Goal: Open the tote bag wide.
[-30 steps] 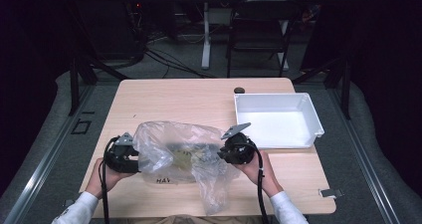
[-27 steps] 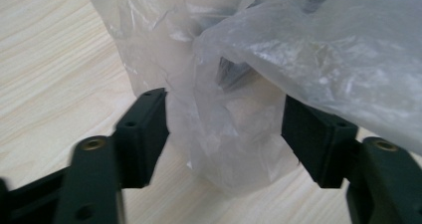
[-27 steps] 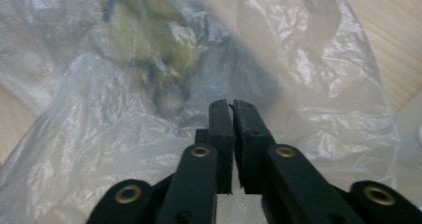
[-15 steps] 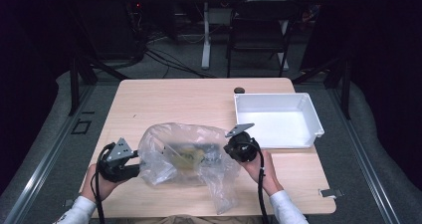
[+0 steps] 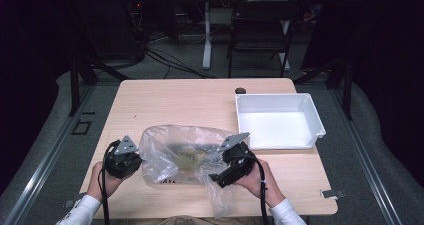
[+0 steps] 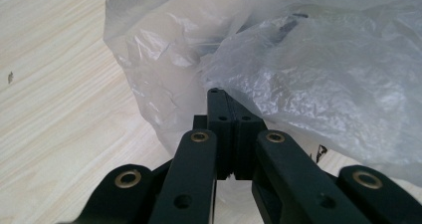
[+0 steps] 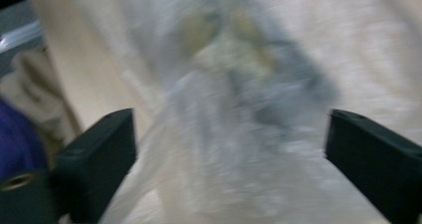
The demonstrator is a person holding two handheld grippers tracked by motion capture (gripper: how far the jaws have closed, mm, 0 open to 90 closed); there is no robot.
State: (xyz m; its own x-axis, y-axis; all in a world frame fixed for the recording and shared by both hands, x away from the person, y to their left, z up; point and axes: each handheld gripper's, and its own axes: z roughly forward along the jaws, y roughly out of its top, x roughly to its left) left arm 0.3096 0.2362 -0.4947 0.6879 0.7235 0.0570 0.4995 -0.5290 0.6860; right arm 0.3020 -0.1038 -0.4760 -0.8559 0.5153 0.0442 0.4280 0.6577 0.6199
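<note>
Two grippers work one clear plastic bag near the front edge of the wooden table. The bag lies crumpled between them, with something yellowish-green and dark inside it (too blurred to name). One loose flap trails off toward the person's edge of the table.

At the bag's left side, the left gripper has just been closing; in the left gripper view its two jaws stand pressed together at the bag's edge. Whether film is pinched between the pads cannot be told, since the tips sit right against the plastic.

At the bag's right side, the right gripper has just been opening. In the right gripper view its two jaws stand wide apart with the bag lying between them, and neither pad presses on it; that picture is smeared by motion.

One white tray sits at the table's far right corner, well apart from the bag. One small dark round thing lies just behind the tray's back left corner.

Two hands in white cuffs hold the grippers.
</note>
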